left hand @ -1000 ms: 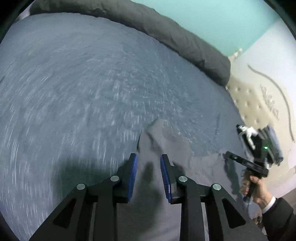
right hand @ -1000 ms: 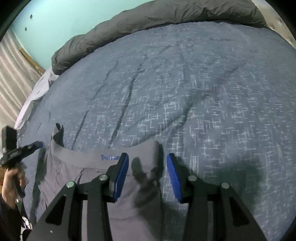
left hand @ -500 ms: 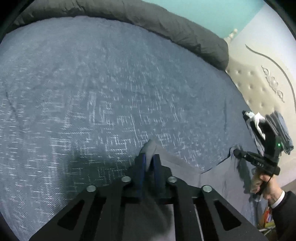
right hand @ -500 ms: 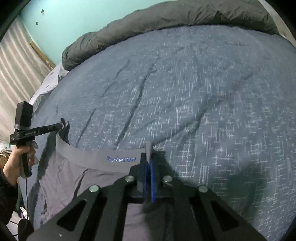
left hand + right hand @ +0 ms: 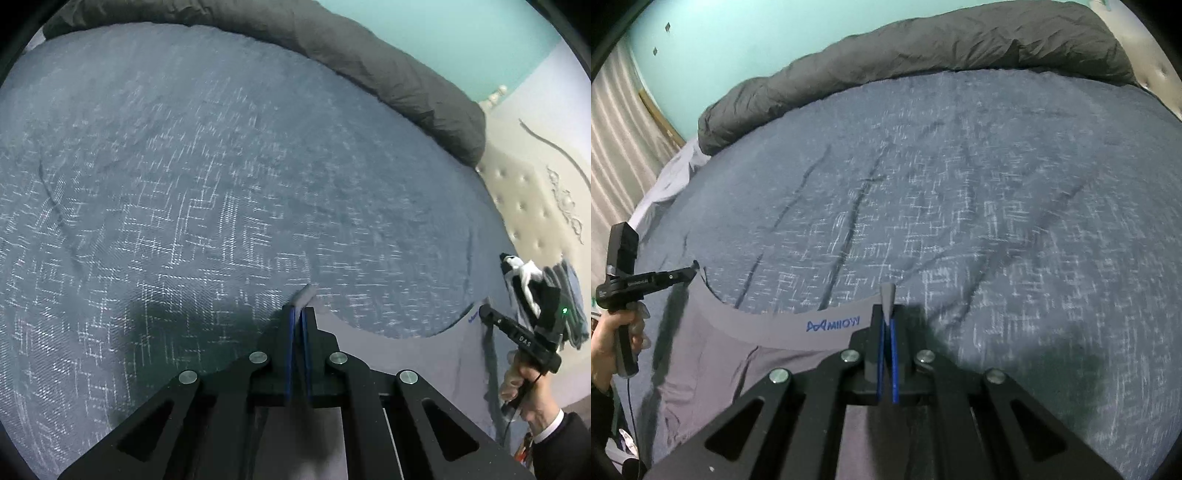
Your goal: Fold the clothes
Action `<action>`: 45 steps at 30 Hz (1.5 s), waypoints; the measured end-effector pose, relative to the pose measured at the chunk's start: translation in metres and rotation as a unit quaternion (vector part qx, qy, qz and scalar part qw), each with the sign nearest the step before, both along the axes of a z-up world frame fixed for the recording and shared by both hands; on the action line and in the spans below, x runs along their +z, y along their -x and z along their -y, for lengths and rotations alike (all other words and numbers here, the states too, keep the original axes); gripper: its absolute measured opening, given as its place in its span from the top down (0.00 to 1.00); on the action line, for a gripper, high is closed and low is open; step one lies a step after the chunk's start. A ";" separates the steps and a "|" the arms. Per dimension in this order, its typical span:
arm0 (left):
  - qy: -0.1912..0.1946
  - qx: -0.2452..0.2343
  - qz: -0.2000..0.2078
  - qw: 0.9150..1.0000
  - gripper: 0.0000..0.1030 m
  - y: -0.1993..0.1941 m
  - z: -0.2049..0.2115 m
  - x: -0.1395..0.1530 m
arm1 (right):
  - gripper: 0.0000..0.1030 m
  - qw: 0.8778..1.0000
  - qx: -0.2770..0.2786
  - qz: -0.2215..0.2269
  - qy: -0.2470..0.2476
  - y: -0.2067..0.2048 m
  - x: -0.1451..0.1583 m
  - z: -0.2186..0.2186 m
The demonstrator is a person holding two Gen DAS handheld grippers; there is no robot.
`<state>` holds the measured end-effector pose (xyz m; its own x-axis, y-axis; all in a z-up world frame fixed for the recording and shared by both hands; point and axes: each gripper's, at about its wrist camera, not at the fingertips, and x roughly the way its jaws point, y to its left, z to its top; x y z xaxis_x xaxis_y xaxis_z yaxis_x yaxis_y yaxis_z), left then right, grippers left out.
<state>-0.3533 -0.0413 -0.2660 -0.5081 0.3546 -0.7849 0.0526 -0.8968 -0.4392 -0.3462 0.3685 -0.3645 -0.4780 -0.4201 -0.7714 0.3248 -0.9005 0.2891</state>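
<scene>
A pair of grey shorts (image 5: 713, 373) lies on the blue patterned bedspread (image 5: 960, 206), its waistband (image 5: 768, 325) printed with blue lettering. My right gripper (image 5: 888, 314) is shut on the waistband's right corner, and a grey tip of cloth (image 5: 887, 291) pokes out above the blue pads. At the left of that view my left gripper (image 5: 692, 271) pinches the other corner. In the left wrist view my left gripper (image 5: 299, 314) is shut on a grey corner (image 5: 307, 293), with the shorts (image 5: 406, 354) stretching right to my right gripper (image 5: 484, 312). The waistband hangs taut between the two.
A rolled dark grey duvet (image 5: 923, 48) lines the far edge of the bed. A tufted cream headboard (image 5: 524, 199) stands at the right, with a small heap of clothes (image 5: 569, 295) near it. Striped curtains (image 5: 613, 147) hang on the left. A person's hand (image 5: 605, 343) holds the left gripper.
Both grippers went from open over the waistband to shut on its two corners. The waistband has since been drawn taut between them and raised a little off the bedspread.
</scene>
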 end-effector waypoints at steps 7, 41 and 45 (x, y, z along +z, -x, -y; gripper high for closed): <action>-0.010 0.007 -0.003 1.000 0.92 0.006 -0.002 -0.006 | 0.97 1.000 -0.006 0.028 -0.005 0.014 -0.009 0.002; -0.059 0.085 -0.042 0.994 0.47 -0.194 0.006 0.001 | 0.91 0.969 -0.192 0.087 0.131 -0.191 -0.029 -0.098; -0.061 0.092 -0.034 0.993 0.47 -0.196 0.009 -0.010 | 0.98 0.963 -0.194 0.093 0.160 -0.189 -0.033 -0.102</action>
<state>-0.1569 -0.0502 -0.2757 -0.6232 0.3403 -0.7041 0.1781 -0.8149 -0.5515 -0.1576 0.4705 -0.3973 -0.5119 -0.4682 -0.7203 -0.1026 -0.7991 0.5923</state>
